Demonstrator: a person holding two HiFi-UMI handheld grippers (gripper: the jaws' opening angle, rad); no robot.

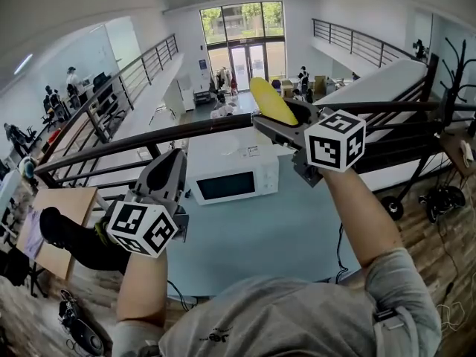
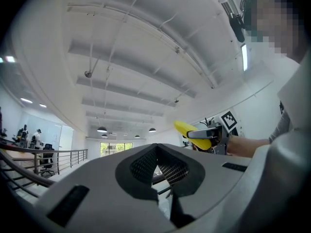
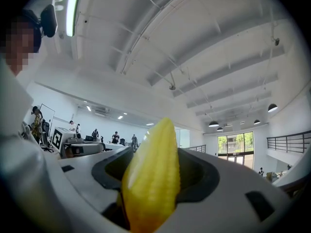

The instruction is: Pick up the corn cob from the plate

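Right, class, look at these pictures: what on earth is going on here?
A person holds a gripper in each hand. The right gripper is closed on a yellow corn cob, held up in the air. The left gripper is shut and empty. No plate is in view.

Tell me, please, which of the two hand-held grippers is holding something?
The right hand-held gripper: a yellow corn cob is clamped in its jaws, whereas the left hand-held gripper is shut on nothing.
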